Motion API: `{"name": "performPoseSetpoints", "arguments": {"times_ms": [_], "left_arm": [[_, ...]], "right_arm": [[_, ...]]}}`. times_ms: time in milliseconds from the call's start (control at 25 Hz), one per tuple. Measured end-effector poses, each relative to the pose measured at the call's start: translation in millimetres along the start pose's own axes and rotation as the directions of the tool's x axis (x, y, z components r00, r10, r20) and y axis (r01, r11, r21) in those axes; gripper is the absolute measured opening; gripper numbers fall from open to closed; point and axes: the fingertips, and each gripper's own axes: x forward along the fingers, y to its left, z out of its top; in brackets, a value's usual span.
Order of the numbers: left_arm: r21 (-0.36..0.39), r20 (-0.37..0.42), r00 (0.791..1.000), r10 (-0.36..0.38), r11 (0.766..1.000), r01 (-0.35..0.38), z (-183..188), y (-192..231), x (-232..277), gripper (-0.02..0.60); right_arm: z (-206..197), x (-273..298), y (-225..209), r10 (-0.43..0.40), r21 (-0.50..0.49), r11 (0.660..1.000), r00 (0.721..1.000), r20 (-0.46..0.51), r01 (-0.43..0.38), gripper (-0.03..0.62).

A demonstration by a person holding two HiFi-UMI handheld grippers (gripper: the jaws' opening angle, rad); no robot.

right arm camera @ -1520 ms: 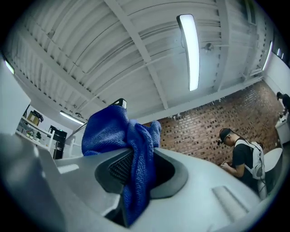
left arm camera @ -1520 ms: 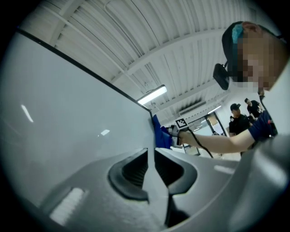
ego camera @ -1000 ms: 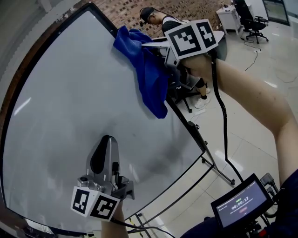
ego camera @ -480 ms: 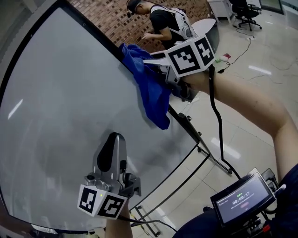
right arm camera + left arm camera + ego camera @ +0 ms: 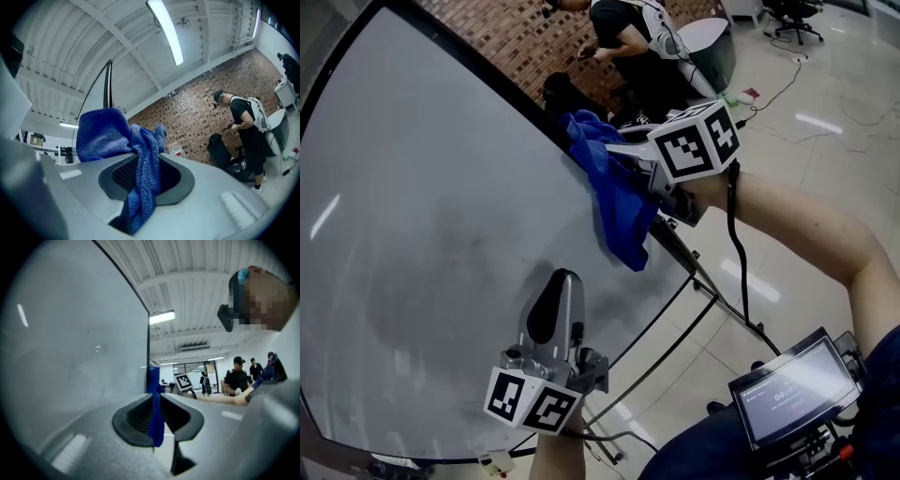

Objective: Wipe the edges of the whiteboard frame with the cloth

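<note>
Clamping the cloth (image 5: 619,211), the right gripper (image 5: 630,164) has descended the whiteboard frame (image 5: 487,80), extending the wiped edge; left gripper (image 5: 563,279) closed, empty.

Head view looks down; both others (close-up) share the cloth (image 5: 617,202).

My left gripper (image 5: 566,277) and right gripper (image 5: 623,157) are smooth grey shells, each with a black ribbed oval recess behind the jaws. The left cube (image 5: 532,405) and right cube (image 5: 698,141) are white with black square markers. A thin black cable (image 5: 734,246) trails along the bare right forearm. I wear dark blue clothing (image 5: 705,456).
</note>
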Motion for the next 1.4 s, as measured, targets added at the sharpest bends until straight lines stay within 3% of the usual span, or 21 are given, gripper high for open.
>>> {"name": "performPoseSetpoints", "arguments": {"times_ms": [400, 680, 880, 1080, 1280, 1400], "left_arm": [[-0.122, -0.05, 0.997, 0.058, 0.99, -0.064, -79.8, 3.7, -30.5, 0.049], [-0.16, -0.118, 0.992, 0.051, 0.985, -0.07, -91.3, 0.0, -22.8, 0.049], [-0.187, -0.158, 0.987, 0.034, 0.98, -0.064, -84.6, 0.4, -16.4, 0.049], [-0.211, -0.19, 0.982, 0.023, 0.975, -0.064, -93.7, -0.8, -12.8, 0.049], [-0.233, -0.217, 0.976, 0.017, 0.97, -0.069, -105.5, -3.2, -12.2, 0.049], [-0.246, -0.231, 0.973, 0.02, 0.966, -0.079, -116.8, -5.3, -13.9, 0.049]], "right_arm": [[-89.2, -23.1, -13.4, -0.061, 0.023, 0.998, 0.997, -0.048, 0.062, 0.077], [-110.4, -28.0, -21.5, -0.09, 0.069, 0.993, 0.994, -0.064, 0.094, 0.077], [-133.1, -25.4, -28.5, -0.117, 0.103, 0.986, 0.985, -0.126, 0.13, 0.077], [-138.1, -28.3, -29.1, -0.111, 0.156, 0.98, 0.99, -0.082, 0.122, 0.077], [-134.2, -28.8, -24.4, -0.126, 0.066, 0.989, 0.99, -0.066, 0.13, 0.077], [-134.8, -34.8, -21.9, -0.173, -0.081, 0.982, 0.983, -0.061, 0.168, 0.078]]}}
